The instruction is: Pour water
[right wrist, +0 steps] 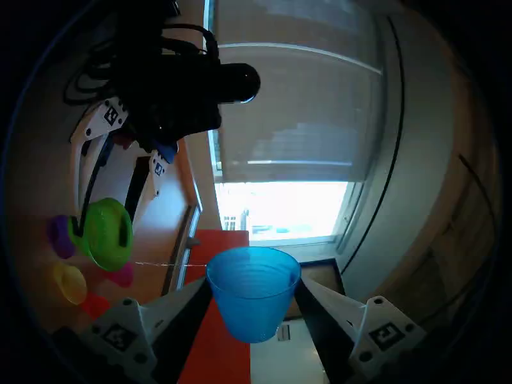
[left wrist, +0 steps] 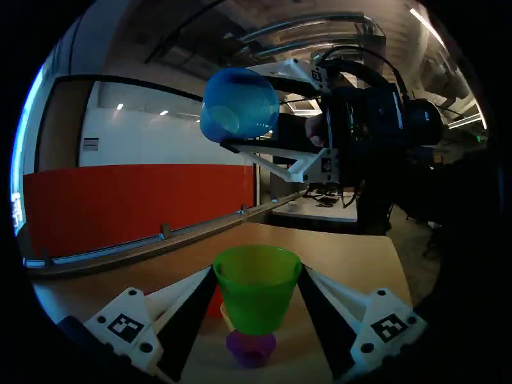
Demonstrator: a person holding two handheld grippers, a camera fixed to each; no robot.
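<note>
Blue cup (right wrist: 254,291) sits clamped between the fingers of the right gripper (right wrist: 254,283) at lower centre of the right gripper view. There, a thin pale thread runs left from its rim toward the green cup (right wrist: 105,233). In the left gripper view the blue cup hangs tipped at upper centre. The left gripper (left wrist: 256,276) pinches the green cup at lower centre, with a purple cup (left wrist: 251,349) just below it on the wooden table (left wrist: 358,256).

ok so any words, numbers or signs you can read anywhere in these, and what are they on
No words or numbers are readable.
Wall sign: too small to read.
Square markers on the jaws holding the green cup and the blue cup: black-and-white patterns, no text.
</note>
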